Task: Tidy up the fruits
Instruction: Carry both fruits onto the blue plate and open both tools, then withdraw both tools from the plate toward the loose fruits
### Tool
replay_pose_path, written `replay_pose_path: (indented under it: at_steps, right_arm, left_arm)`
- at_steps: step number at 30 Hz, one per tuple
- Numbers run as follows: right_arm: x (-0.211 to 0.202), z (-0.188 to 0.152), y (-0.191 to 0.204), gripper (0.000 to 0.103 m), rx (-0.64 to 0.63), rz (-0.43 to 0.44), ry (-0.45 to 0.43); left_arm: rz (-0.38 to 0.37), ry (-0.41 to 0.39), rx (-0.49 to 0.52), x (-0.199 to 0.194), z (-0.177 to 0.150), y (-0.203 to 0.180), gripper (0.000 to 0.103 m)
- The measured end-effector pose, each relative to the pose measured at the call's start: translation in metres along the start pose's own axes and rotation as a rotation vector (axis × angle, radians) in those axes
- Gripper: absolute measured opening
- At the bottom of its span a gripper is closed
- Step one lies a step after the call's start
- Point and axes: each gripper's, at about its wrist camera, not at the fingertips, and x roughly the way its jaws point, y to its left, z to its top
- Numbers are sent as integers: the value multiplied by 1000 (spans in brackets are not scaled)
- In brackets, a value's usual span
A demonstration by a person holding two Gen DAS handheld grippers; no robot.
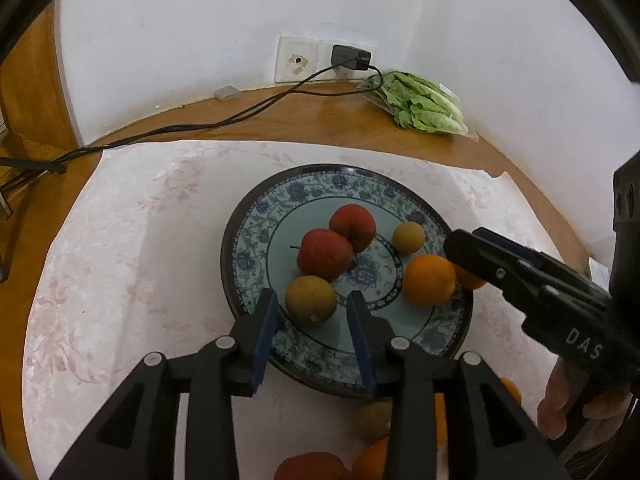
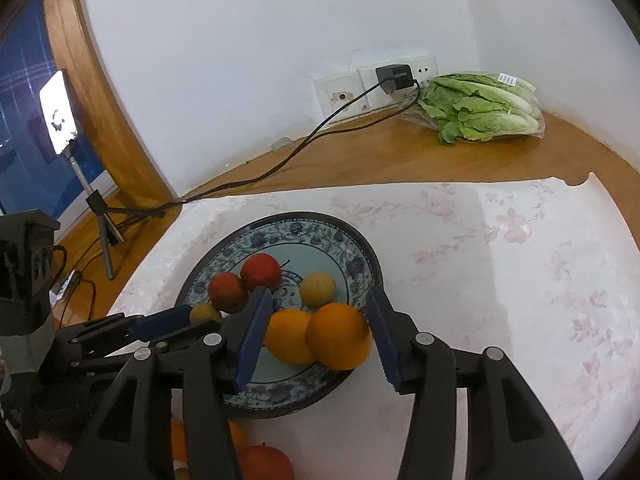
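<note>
A blue floral plate [image 1: 256, 236] [image 2: 352, 256] holds two red apples [image 1: 325, 253] [image 2: 261, 272], two yellow-brown pears [image 1: 311, 299] [image 2: 317, 288] and two oranges [image 1: 429, 280] [image 2: 338, 336]. My left gripper [image 1: 314, 320] is open, its pads on either side of the near pear without touching it. My right gripper [image 2: 320, 328] is open around the two oranges, with gaps at both pads; it shows in the left wrist view [image 1: 472, 248] over the plate's right rim. Several more fruits [image 1: 372, 420] [image 2: 264, 462] lie on the cloth near the plate's front edge, partly hidden.
A pink floral cloth [image 1: 120, 260] [image 2: 520, 280] covers the round wooden table. A bag of lettuce [image 1: 424, 104] [image 2: 480, 106], a wall socket with charger [image 1: 350, 57] [image 2: 394, 76] and its cable are at the back. A phone on a tripod [image 2: 58, 112] stands left.
</note>
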Motion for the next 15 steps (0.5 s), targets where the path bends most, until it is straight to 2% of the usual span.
replay_pose_path:
  at_steps: [5, 9, 13, 15]
  right_arm:
    - [-13, 0, 0, 53, 3, 2, -26]
    - [-25, -2, 2, 55, 6, -8, -29]
    - [-38, -8, 3, 55, 46, 32, -19]
    - [-46, -10, 5, 55, 41, 26, -18]
  left_arm:
    - [-4, -13, 14, -14, -1, -3, 48]
    - [-9, -21, 24, -28, -2, -9, 49]
    - [-9, -28, 18, -43, -7, -10, 49]
    - [-8, -27, 15, -47, -9, -9, 50]
